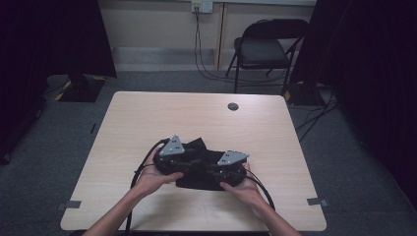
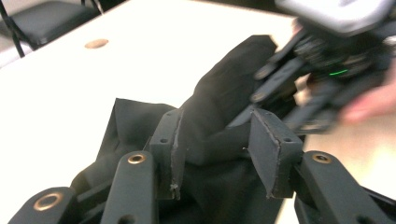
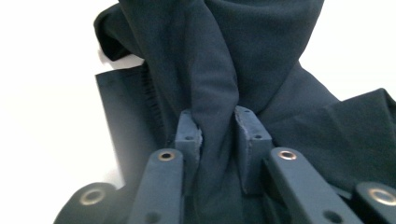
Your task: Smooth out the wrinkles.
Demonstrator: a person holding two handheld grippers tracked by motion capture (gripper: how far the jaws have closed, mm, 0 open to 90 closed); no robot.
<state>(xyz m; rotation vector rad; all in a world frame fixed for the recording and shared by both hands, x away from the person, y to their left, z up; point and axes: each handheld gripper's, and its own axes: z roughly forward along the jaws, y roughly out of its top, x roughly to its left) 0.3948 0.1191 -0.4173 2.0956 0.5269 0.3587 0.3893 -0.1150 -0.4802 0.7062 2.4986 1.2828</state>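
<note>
**Black cloth caught between 2 grippers**

Pale wood table (image 1: 147,123) carries a black cloth (image 1: 196,174), bunched near the person's edge and a little toward the middle. Both grippers sit on it, close together. Left gripper (image 2: 217,149) has its jaws spread, with a raised fold of the cloth standing between them. Right gripper (image 3: 217,140) has its jaws pressed in on a gathered ridge of the cloth, pinching it.
</note>
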